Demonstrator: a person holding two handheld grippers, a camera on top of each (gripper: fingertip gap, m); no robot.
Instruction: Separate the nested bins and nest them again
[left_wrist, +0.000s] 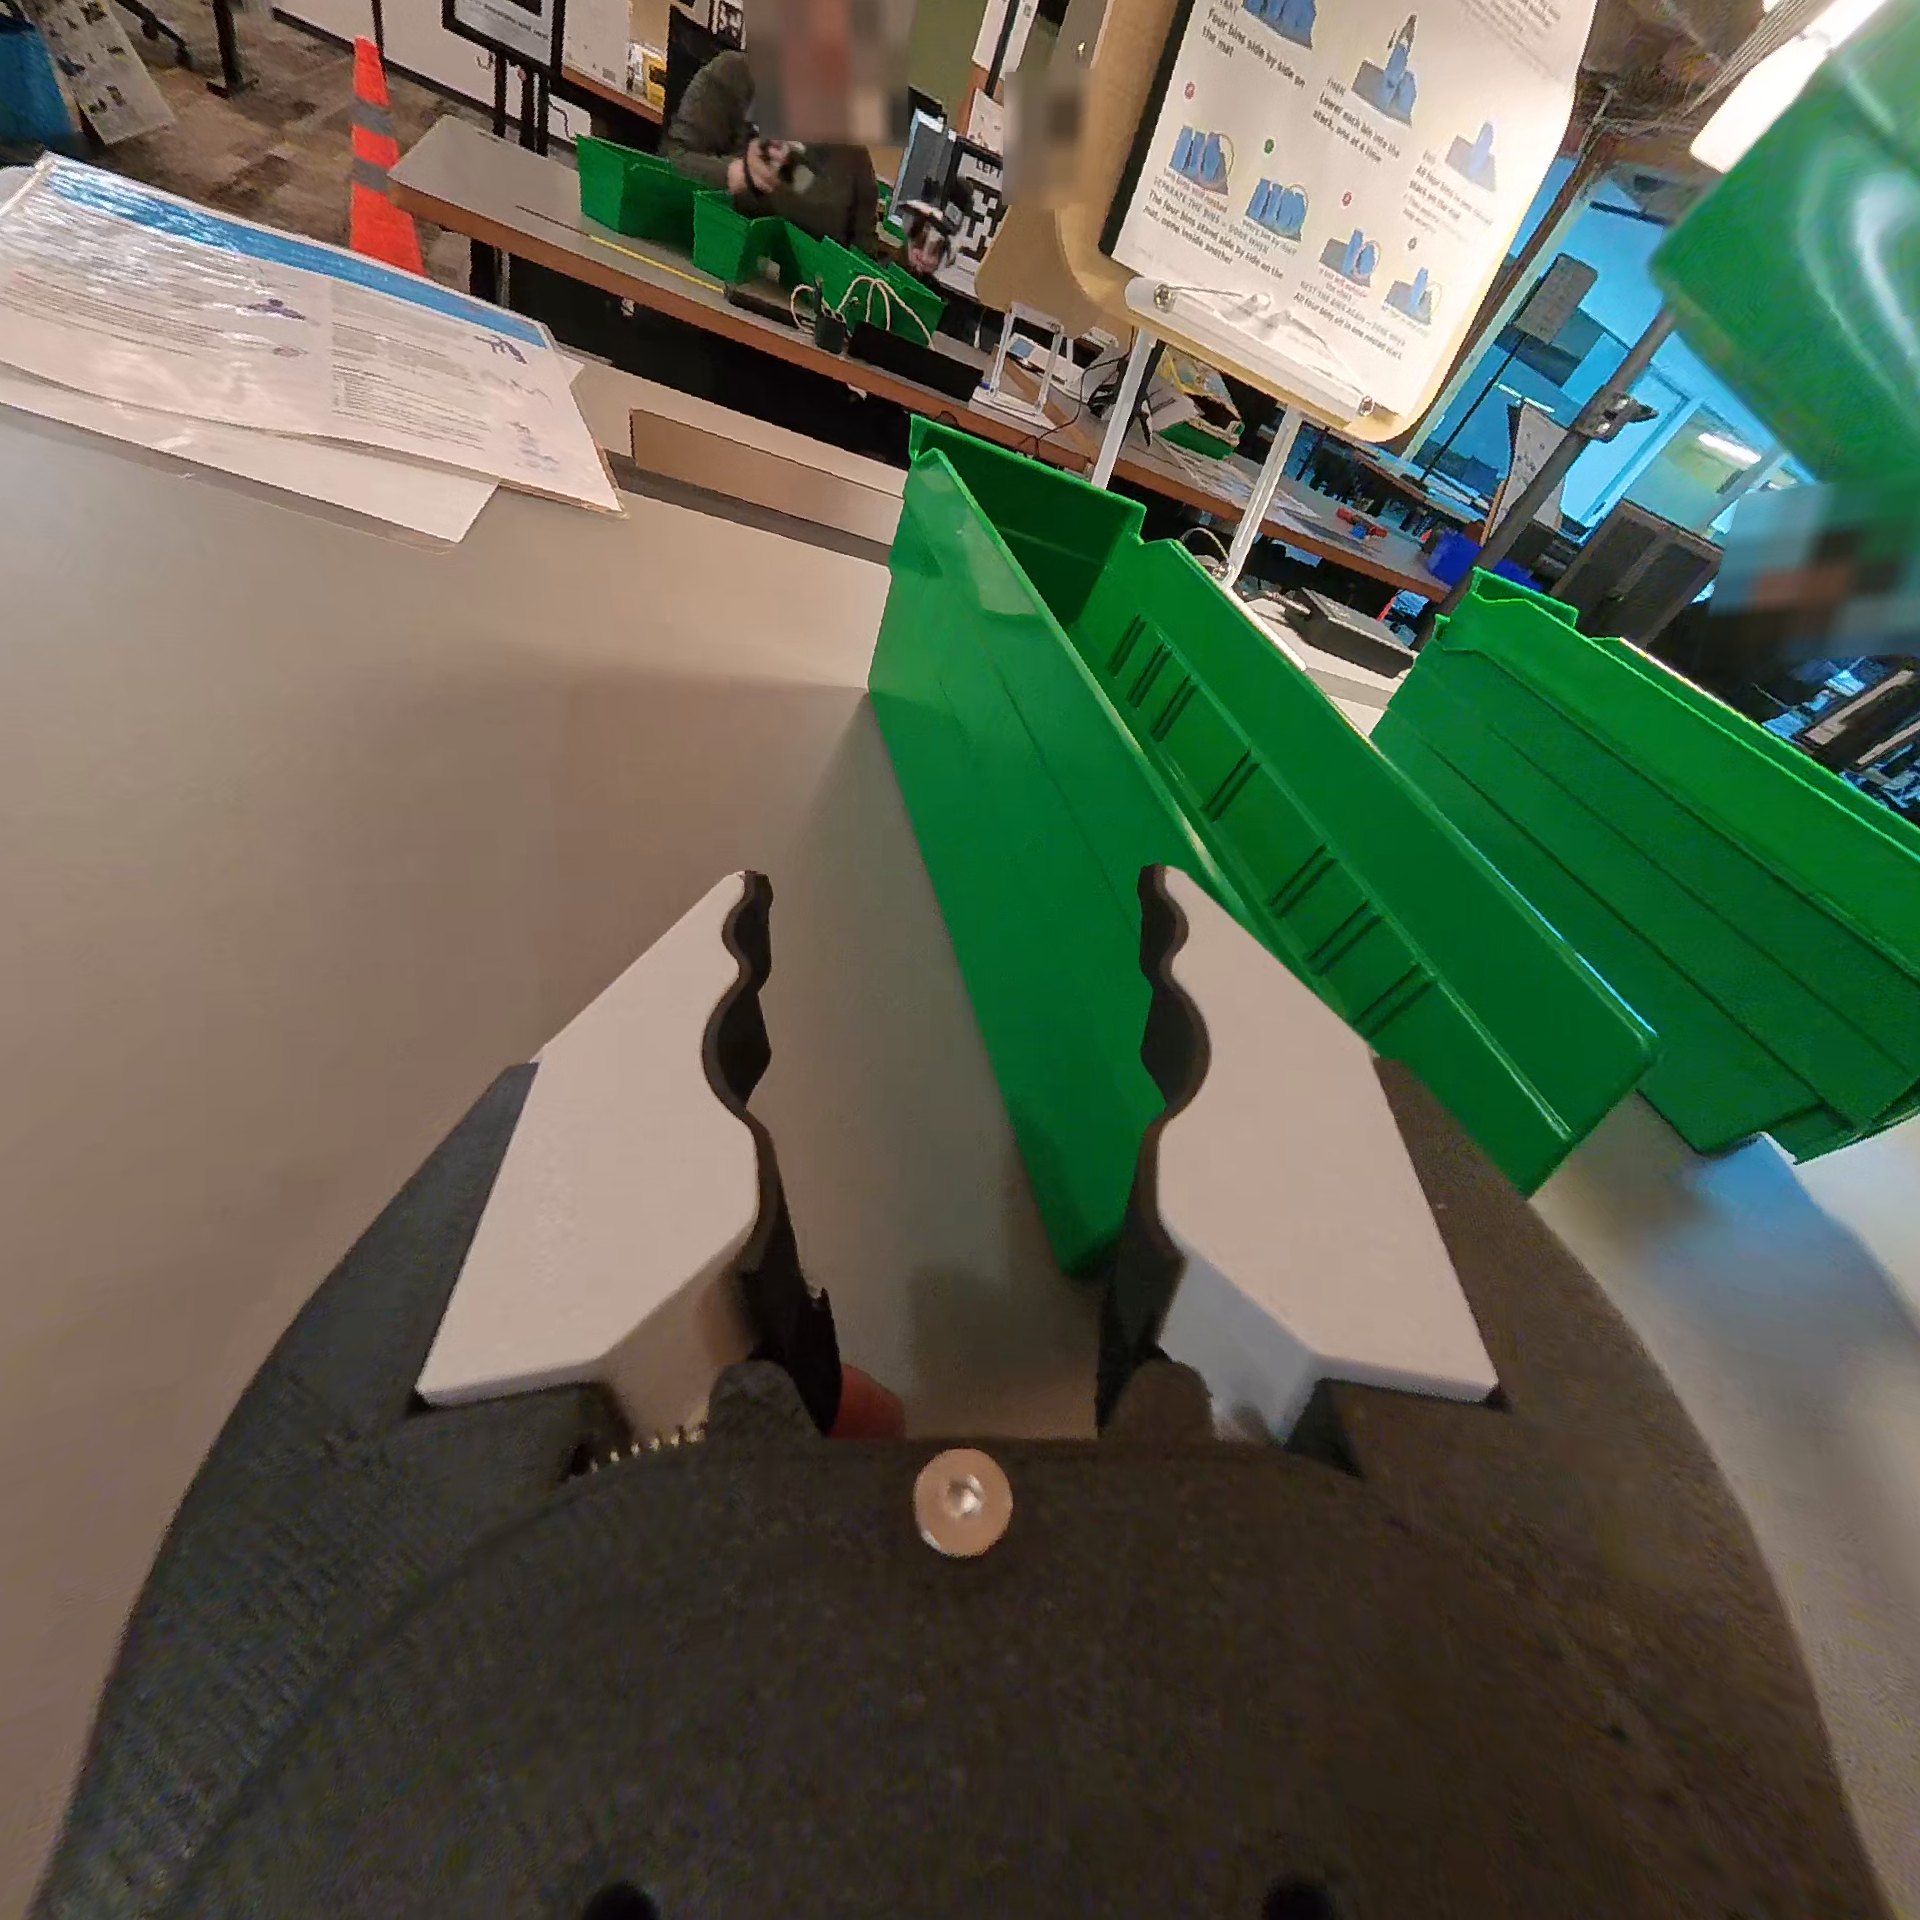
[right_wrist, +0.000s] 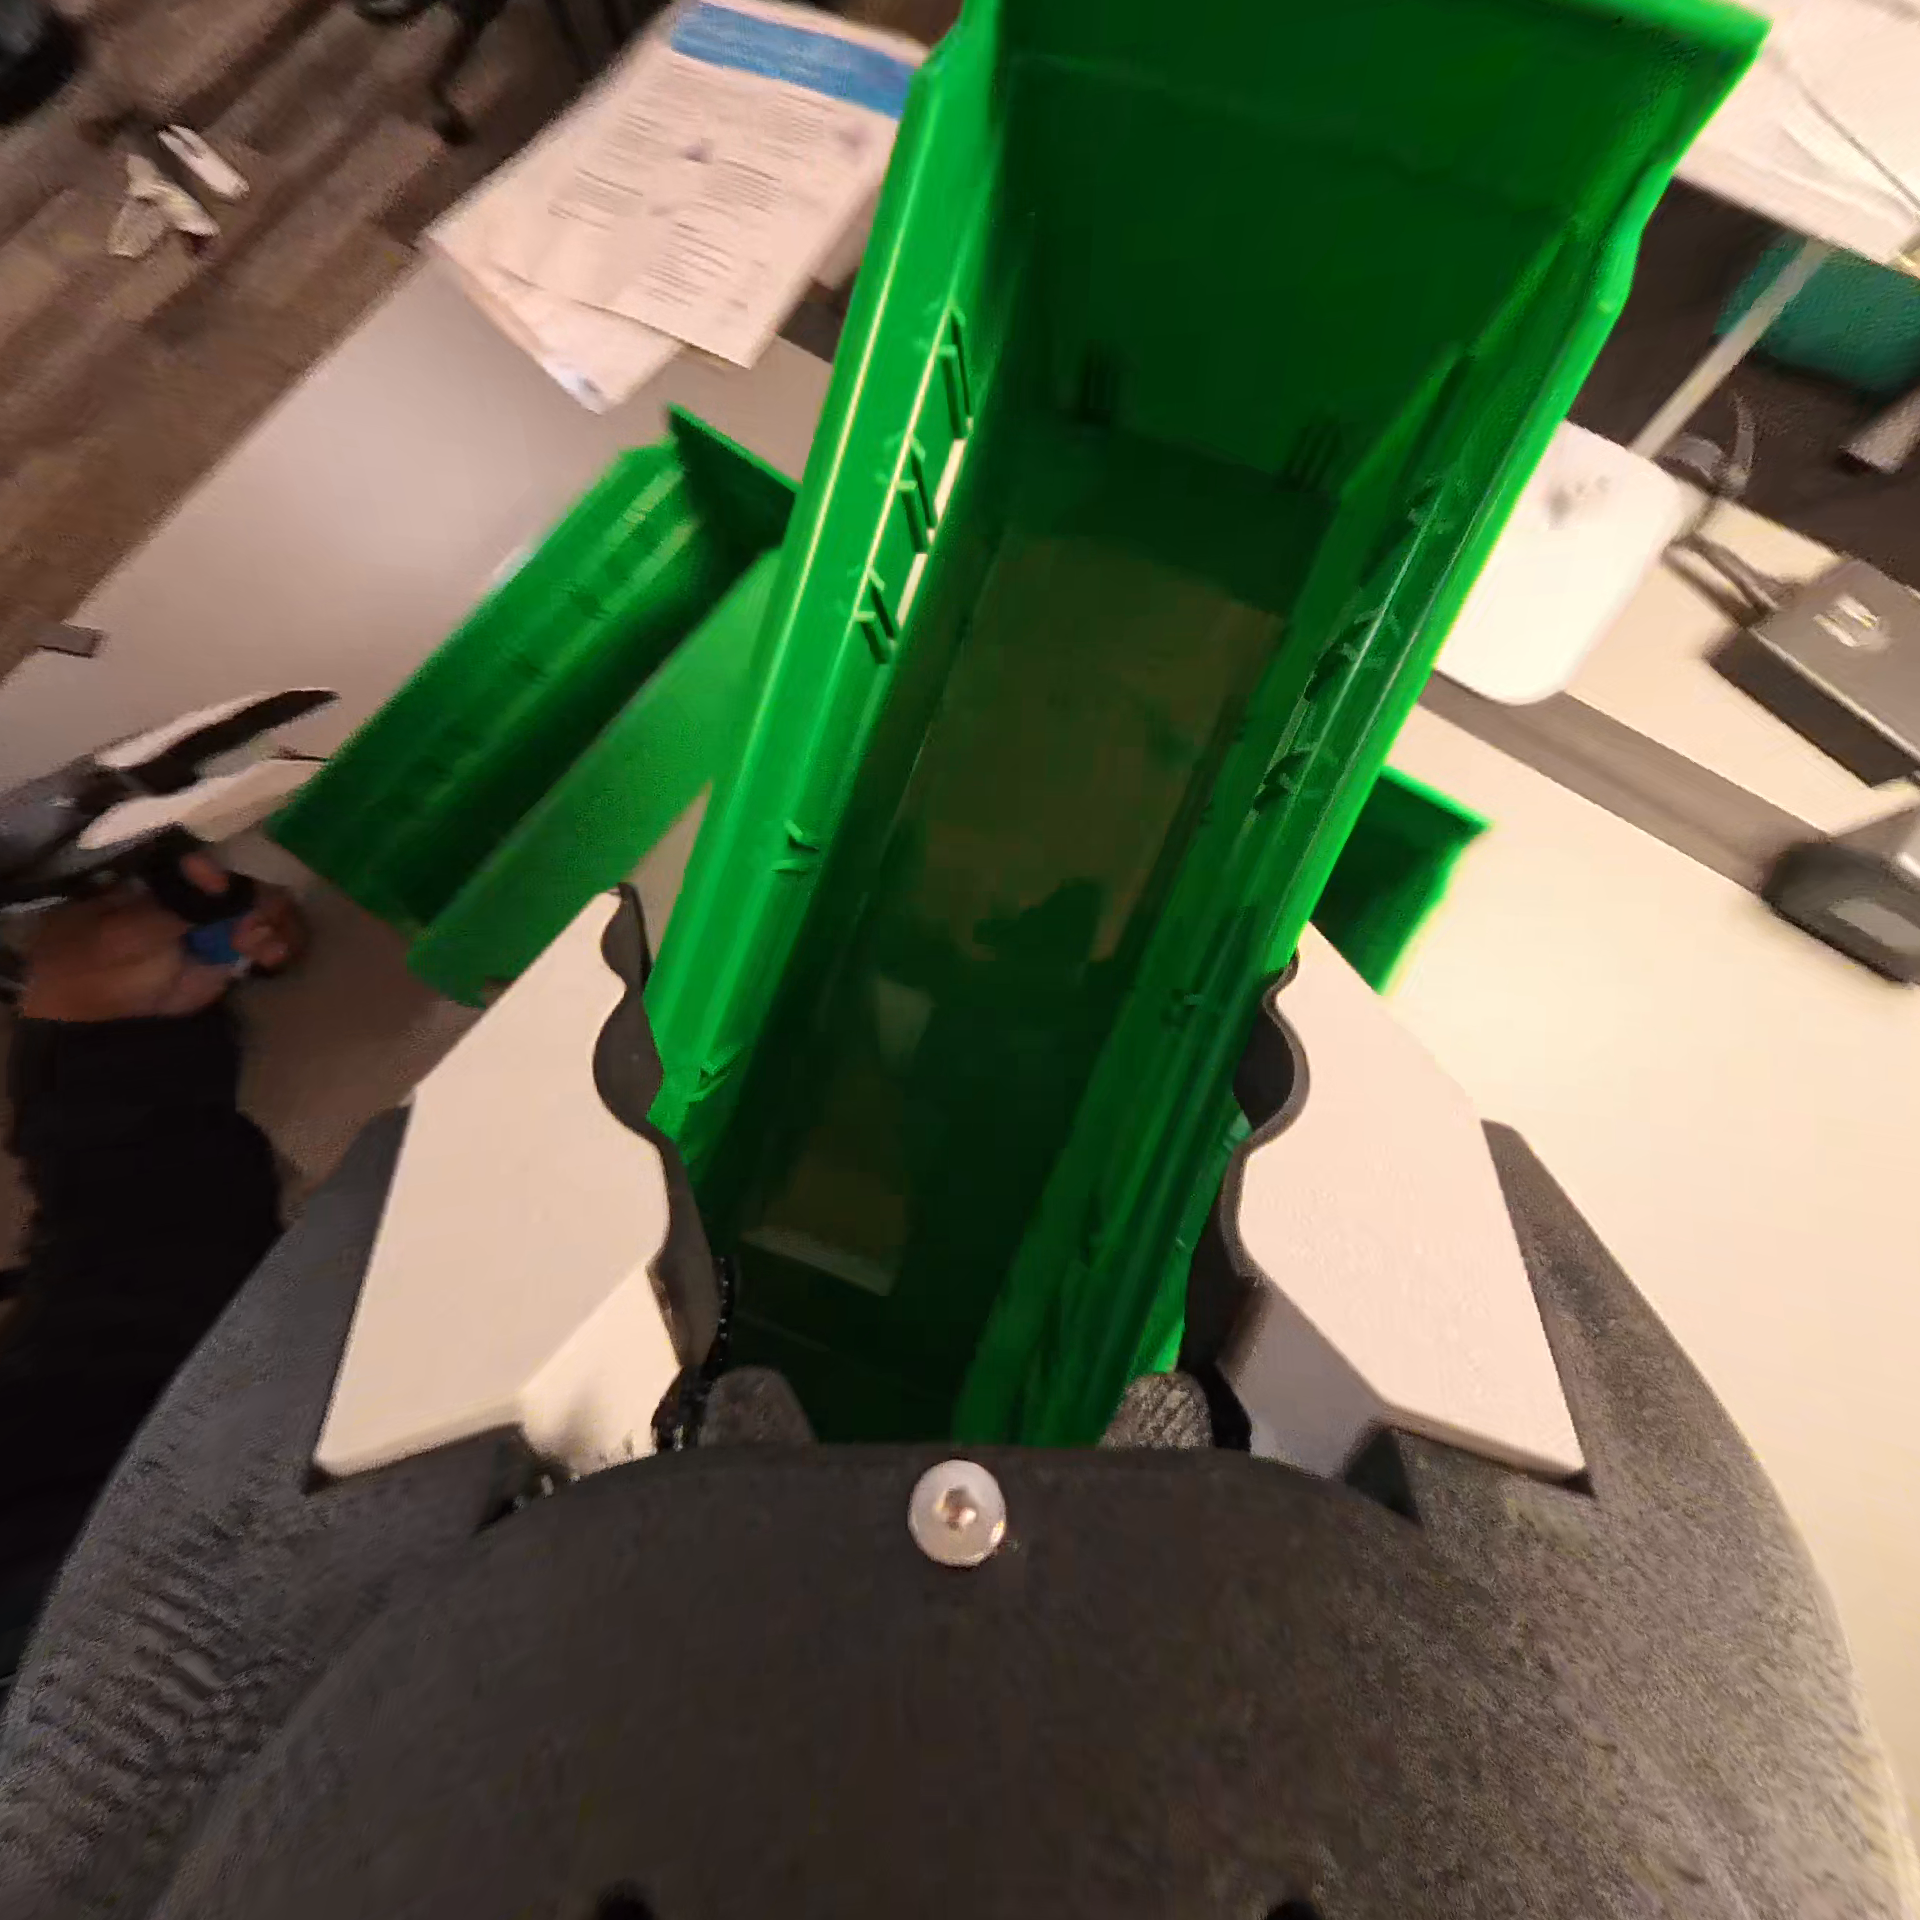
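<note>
A long green bin (right_wrist: 1143, 727) is clamped across its width by the right tool (right_wrist: 951, 997), both pads pressed on its outer side walls, and is held raised above the desk (right_wrist: 1662, 1143); the left tool (left_wrist: 951, 977) is released, nothing between its fingers, low over the desk beside a single green bin (left_wrist: 1039, 831); nested green bins (left_wrist: 1662, 883) stand just beyond it.

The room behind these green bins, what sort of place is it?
Probably a workshop or lab for recording practice tasks: long work tables, an instruction poster on a stand, and a traffic cone.
</note>
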